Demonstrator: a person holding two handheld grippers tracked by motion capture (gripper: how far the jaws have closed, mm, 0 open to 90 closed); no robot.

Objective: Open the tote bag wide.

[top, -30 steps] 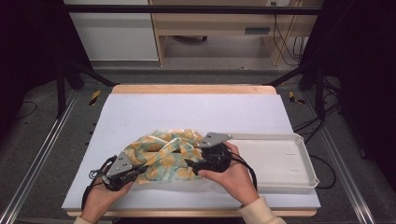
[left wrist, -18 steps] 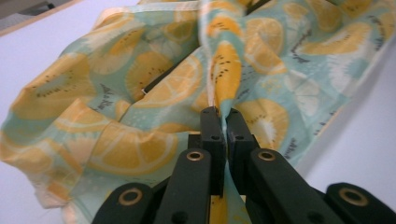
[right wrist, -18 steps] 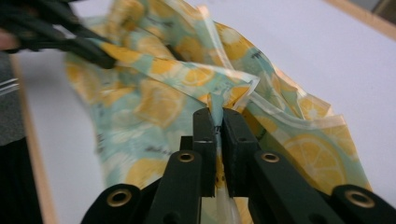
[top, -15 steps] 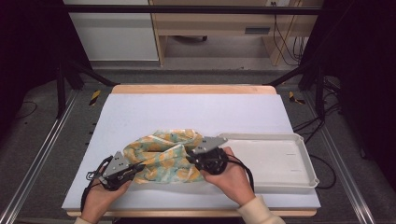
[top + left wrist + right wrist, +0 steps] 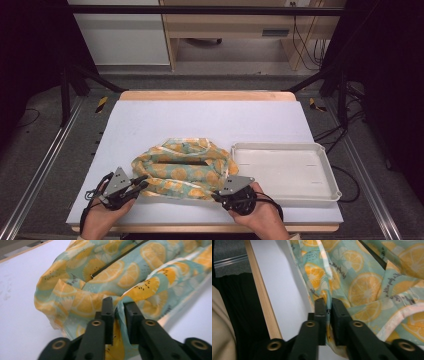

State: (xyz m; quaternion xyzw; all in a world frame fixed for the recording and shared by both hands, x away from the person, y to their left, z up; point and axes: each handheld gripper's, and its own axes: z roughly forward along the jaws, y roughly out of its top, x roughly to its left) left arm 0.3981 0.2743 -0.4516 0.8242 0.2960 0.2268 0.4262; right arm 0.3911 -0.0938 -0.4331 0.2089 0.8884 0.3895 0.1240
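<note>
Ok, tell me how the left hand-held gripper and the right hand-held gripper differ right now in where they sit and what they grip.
The left hand-held gripper holds the fruit-print cloth at its left end, over bare table; the right hand-held gripper holds its near-right corner, beside the white tray. The left one points right across the table; the right one points left. In the gripper views, the left one pinches a bunched fold, the right one a flatter edge. Both are shut on the cloth.
</note>
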